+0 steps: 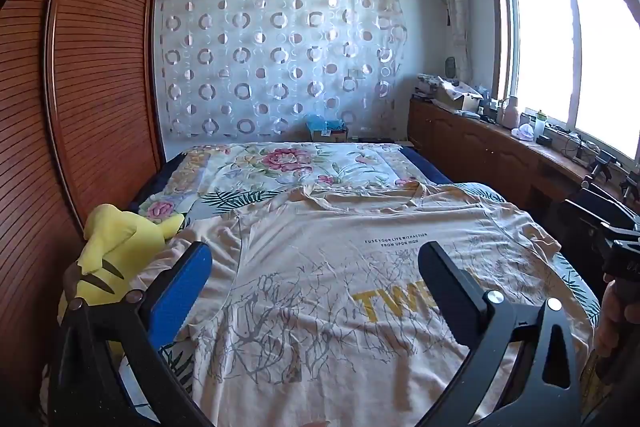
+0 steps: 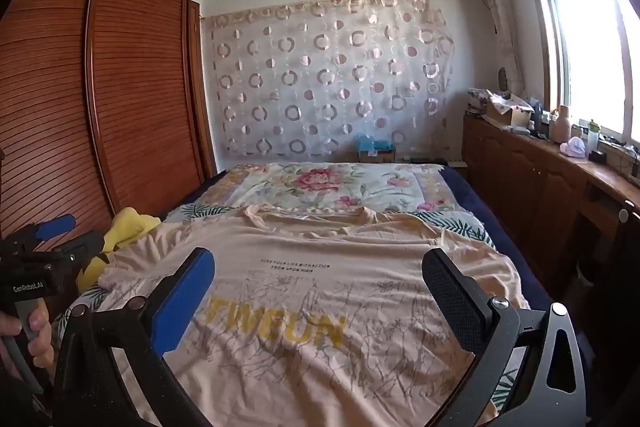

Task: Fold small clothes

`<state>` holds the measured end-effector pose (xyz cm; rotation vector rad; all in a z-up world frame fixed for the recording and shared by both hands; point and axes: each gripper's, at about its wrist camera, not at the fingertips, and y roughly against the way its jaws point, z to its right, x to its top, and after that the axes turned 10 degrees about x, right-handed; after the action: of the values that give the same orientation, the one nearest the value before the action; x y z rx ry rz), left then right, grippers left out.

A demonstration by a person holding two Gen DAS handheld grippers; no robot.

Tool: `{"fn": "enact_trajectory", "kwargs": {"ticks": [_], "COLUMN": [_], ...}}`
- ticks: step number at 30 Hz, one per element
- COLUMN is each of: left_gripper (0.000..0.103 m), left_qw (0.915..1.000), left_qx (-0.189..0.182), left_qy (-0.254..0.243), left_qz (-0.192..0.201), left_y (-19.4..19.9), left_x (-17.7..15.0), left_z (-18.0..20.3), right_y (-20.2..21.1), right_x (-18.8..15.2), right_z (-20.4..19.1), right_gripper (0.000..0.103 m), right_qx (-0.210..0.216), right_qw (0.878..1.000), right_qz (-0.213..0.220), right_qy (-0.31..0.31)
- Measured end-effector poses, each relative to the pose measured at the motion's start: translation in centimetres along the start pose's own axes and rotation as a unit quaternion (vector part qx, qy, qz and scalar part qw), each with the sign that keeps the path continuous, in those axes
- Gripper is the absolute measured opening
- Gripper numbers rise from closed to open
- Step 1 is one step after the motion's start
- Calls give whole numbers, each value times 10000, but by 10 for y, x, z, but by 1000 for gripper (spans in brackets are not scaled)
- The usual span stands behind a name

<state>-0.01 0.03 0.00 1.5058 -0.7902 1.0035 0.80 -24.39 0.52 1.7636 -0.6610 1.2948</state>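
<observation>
A beige T-shirt (image 1: 340, 267) (image 2: 320, 267) with yellow letters and a grey branch print lies spread flat on the bed, collar toward the far wall. My left gripper (image 1: 316, 263) hovers above its left half, jaws wide open with nothing between them. My right gripper (image 2: 320, 267) hovers over the shirt's middle, also wide open and holding nothing. In the right wrist view the left gripper (image 2: 52, 231) shows at the left edge, held by a hand (image 2: 36, 339). In the left wrist view part of the right gripper's body (image 1: 600, 223) shows at the right edge.
A yellow plush toy (image 1: 116, 247) (image 2: 124, 231) lies at the shirt's left edge, beside the brown slatted wardrobe (image 1: 80, 87). A floral bedspread (image 1: 288, 163) covers the far half of the bed. A wooden cabinet (image 1: 500, 151) with clutter runs along the right under the window.
</observation>
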Motion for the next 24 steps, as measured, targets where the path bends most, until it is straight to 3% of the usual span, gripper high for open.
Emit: {"fn": "enact_trajectory", "kwargs": {"ticks": [24], "left_gripper": [103], "left_qw": [10000], "left_qx": [-2], "left_qy": [-9], "left_qz": [42], "left_y": [4], "left_x": [5], "left_z": [-4], "right_y": [-2], "right_x": [-2], "right_z": [0], "right_gripper": [103], "right_qx": [30], "right_qw": [10000], "right_qz": [-85], "right_qy": [-36]}}
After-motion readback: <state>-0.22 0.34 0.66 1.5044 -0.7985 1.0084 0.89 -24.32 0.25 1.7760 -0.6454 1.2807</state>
